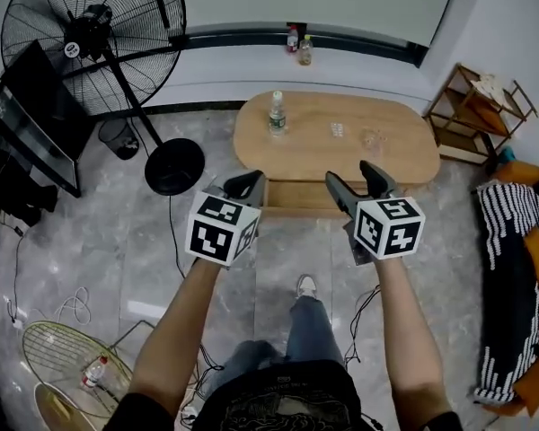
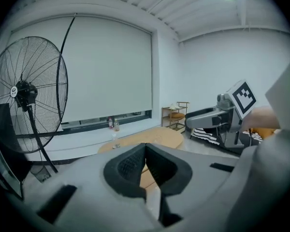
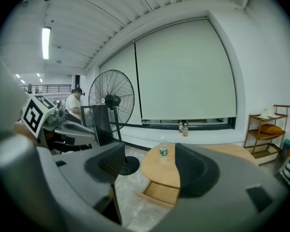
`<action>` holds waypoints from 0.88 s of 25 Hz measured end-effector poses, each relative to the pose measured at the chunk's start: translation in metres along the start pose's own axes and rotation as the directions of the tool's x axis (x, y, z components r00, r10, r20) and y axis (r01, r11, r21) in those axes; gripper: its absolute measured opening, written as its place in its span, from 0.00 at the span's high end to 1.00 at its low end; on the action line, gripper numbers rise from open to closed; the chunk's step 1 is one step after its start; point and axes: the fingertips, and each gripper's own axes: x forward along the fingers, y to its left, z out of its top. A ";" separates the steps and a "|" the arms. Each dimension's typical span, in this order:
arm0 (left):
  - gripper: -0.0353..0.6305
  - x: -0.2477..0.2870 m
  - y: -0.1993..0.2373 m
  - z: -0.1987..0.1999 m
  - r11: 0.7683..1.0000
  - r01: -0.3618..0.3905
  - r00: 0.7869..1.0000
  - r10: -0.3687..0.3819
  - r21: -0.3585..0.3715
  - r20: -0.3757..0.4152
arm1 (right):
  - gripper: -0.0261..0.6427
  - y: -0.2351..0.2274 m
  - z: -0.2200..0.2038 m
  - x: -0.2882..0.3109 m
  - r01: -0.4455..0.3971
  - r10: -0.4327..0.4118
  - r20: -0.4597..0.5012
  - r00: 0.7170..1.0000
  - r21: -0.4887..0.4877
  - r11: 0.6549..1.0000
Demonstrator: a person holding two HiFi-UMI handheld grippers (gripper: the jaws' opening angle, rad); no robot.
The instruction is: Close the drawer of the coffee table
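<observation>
While one drawer (image 1: pixel 295 197) stands open, one bottle (image 1: pixel 276 112) sits on the coffee table (image 1: pixel 386 151). The left gripper (image 1: pixel 248 181) is pinched closed and empty; the right gripper (image 1: pixel 351 176) gapes, also empty.

Coffee table (image 1: pixel 386 151): one
Open drawer (image 1: pixel 296 197): one
Grippers: two, left gripper (image 1: pixel 250 180) and right gripper (image 1: pixel 350 173)
Bottle on the table (image 1: pixel 276 113): one
Bottles on the window ledge (image 1: pixel 298 45): two
Standing fan (image 1: pixel 90 39): one
Wooden shelf (image 1: pixel 472 110): one
Waste bin (image 1: pixel 119 137): one

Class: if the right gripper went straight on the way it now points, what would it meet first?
Most likely the open drawer at the front of the coffee table; nothing stands between it and the right gripper. Depth is unclear, so it could be the tabletop's edge instead.
</observation>
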 end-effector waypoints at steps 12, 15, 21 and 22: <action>0.94 0.073 0.013 -0.069 1.000 0.009 0.998 -0.010 0.017 0.067 | 0.50 -0.032 -0.103 0.056 0.000 0.000 -0.002 1.000 -0.029 1.000; 0.94 0.105 0.019 -0.102 0.999 0.004 0.998 -0.007 0.048 0.070 | 0.50 -0.050 -0.136 0.082 0.005 -0.004 0.010 1.000 -0.040 0.999; 0.94 0.174 0.022 -0.184 0.998 0.007 0.998 -0.011 0.068 0.068 | 0.50 -0.074 -0.204 0.124 0.009 -0.006 0.052 0.999 -0.055 0.998; 0.94 0.185 0.022 -0.197 0.997 0.010 0.998 -0.015 0.073 0.067 | 0.50 -0.077 -0.216 0.130 0.010 -0.007 0.054 0.999 -0.057 0.998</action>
